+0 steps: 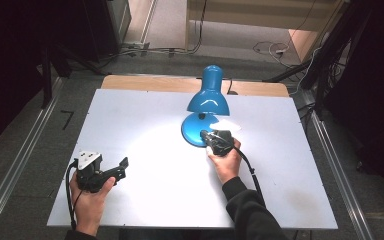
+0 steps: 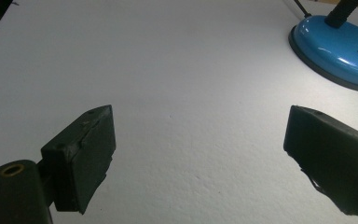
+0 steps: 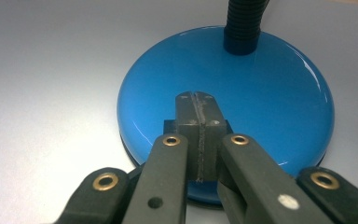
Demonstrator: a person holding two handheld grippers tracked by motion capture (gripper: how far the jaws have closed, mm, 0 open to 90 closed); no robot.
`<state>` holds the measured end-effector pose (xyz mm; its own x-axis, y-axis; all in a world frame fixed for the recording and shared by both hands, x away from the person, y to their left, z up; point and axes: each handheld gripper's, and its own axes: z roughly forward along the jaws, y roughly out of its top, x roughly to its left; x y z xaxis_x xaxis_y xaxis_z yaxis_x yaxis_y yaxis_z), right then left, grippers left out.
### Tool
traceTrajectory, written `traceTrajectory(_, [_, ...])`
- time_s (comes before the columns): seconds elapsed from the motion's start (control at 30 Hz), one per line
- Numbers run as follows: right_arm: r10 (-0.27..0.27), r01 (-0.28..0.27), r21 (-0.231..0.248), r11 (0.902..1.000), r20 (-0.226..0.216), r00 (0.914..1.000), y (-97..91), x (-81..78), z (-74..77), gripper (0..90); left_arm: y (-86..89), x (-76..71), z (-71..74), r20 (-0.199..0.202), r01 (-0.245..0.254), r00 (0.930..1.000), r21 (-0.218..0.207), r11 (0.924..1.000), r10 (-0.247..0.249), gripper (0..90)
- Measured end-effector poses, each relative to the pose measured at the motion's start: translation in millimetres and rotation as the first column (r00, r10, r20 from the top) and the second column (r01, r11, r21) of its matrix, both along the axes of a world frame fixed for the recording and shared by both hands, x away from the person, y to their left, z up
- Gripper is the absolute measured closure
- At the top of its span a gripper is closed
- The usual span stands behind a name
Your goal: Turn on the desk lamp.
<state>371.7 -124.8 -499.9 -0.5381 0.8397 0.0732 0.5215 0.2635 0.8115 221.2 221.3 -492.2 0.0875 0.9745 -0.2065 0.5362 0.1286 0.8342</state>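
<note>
Nearest, at the near left of the white surface [image 1: 145, 200], the left tongs [image 1: 123, 165] rest low in a hand. Their jaws are spread wide apart, with nothing between them. They are well apart from the lamp.

Farther in, just right of the middle, the right tongs [image 3: 196, 105] are pressed together, jaw against jaw, with nothing held. Their tip sits on the near part of the lamp base [image 3: 270, 93]. It looks like they are pushing a small dark button there, but I cannot tell for sure.

The base is a round blue dish, shiny and smooth, so it is probably hard and slippery. The tongs could slide off its top. It is low and wide, so I think it is the heavy part that keeps the lamp steady.

Behind the tip, a black bendy neck [image 3: 245, 23] comes up from the base. It has ridges, so it looks like the best place to grab.

Farthest is the blue shade [image 1: 209, 95], bent down over the base. It seems thin and light, and the bulb inside could break.
</note>
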Motion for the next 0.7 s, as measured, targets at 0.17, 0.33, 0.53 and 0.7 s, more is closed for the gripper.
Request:
traceTrajectory(0.17, [0.011,-0.011,-0.013,0.9999,-0.015,0.9998,-3.1,0.0,2.8,87.8,0.7,0.4,-0.4,-0.007,0.006,1.0000,-0.001,1.0000,-0.006,9.2])
traceTrajectory(0.33, [0.020,-0.020,0.033,0.9992,-0.010,0.9998,-14.4,-1.7,14.6,87.4,-0.7,1.9,-1.1,-0.008,0.009,0.9999,-0.003,1.0000,-0.009,9.2])
traceTrajectory(0.53, [0.037,-0.036,0.049,0.9982,-0.016,0.9992,-19.0,-5.2,21.3,79.1,-0.7,2.0,-0.9,-0.008,0.007,0.9999,-0.006,1.0000,-0.007,9.2])
traceTrajectory(0.7, [0.058,-0.054,0.070,0.9961,-0.052,0.9970,-20.8,-6.6,25.1,60.0,-1.2,2.2,-1.1,-0.012,0.009,0.9999,-0.002,1.0000,-0.009,9.2])
